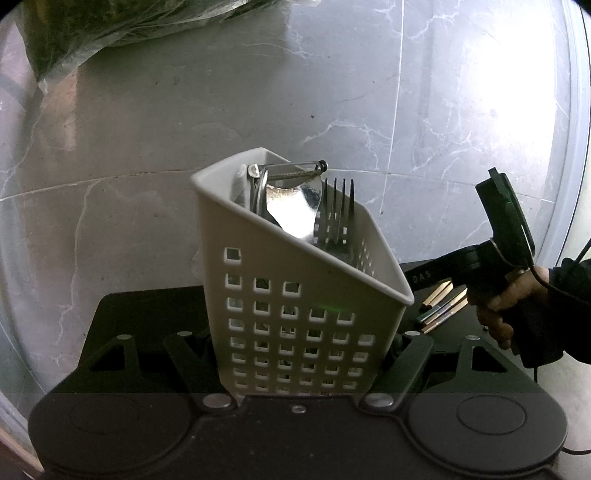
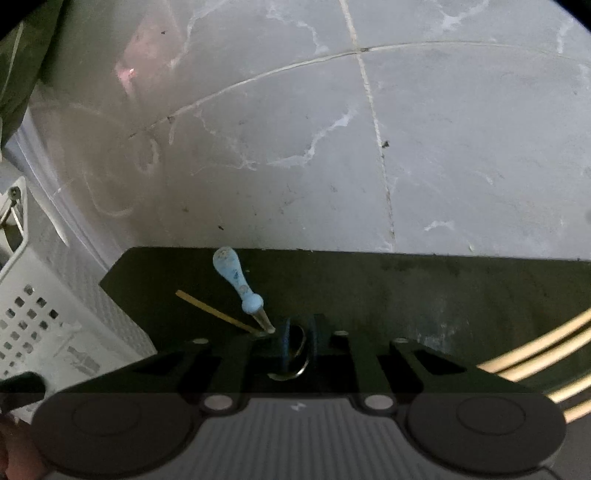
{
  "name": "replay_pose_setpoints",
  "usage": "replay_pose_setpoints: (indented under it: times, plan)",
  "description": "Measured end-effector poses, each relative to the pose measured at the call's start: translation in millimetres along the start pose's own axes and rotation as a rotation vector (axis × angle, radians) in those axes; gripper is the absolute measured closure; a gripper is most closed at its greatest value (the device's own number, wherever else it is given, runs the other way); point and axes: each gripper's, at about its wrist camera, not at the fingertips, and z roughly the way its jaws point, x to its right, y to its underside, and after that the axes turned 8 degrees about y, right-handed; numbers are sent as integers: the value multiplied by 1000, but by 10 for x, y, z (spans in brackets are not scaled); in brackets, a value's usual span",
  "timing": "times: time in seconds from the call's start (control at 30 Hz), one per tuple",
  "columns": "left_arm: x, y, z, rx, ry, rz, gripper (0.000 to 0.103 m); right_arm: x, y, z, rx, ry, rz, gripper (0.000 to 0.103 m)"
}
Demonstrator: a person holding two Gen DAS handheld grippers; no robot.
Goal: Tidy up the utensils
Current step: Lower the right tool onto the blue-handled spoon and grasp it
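My left gripper (image 1: 301, 354) is shut on a white perforated utensil caddy (image 1: 295, 302) that stands tilted on a black mat (image 1: 122, 314). The caddy holds a fork (image 1: 338, 218), a large spoon (image 1: 291, 210) and a metal tool. My right gripper (image 2: 297, 345) is closed on the bowl of a blue-handled spoon (image 2: 236, 278) that lies on the mat (image 2: 406, 284); the handle points away from me. A thin gold stick (image 2: 214, 312) lies beside the spoon. The caddy shows at the left edge of the right wrist view (image 2: 33, 314). The right gripper body shows in the left wrist view (image 1: 509, 243).
Several gold and dark chopsticks (image 1: 441, 304) lie on the mat right of the caddy. More pale sticks (image 2: 546, 354) lie at the right edge of the right wrist view. Grey marble floor tiles (image 1: 147, 129) surround the mat. A plastic-covered dark bundle (image 1: 110, 26) sits at the far left.
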Motion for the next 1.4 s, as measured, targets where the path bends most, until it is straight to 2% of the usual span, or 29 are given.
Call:
replay_pose_setpoints:
  times: [0.23,0.43,0.6,0.7,0.83,0.9,1.03,1.23,1.4]
  plan:
    - [-2,8,-3,3,1,-1,25,-46,79,-145,41,8,-7,100]
    - [-1,17,-8,5,3,0,25,-41,103,-339,76,39,16,100]
    - [-7,26,-13,6,7,4,25,-88,108,-581,108,87,-32,101]
    - [-11,33,-15,8,8,4,25,-121,92,-668,101,102,-50,101]
    - [-18,40,-21,9,12,6,25,-50,66,-695,82,93,21,100]
    - [-18,38,-24,8,14,8,25,-24,115,-686,48,131,31,100]
    - [-25,41,-27,10,19,11,25,-9,203,-770,42,156,23,100]
    - [-38,52,-31,13,26,16,25,103,333,-1048,49,139,120,100]
    - [-50,58,-44,11,34,19,25,188,475,-1074,20,148,152,100]
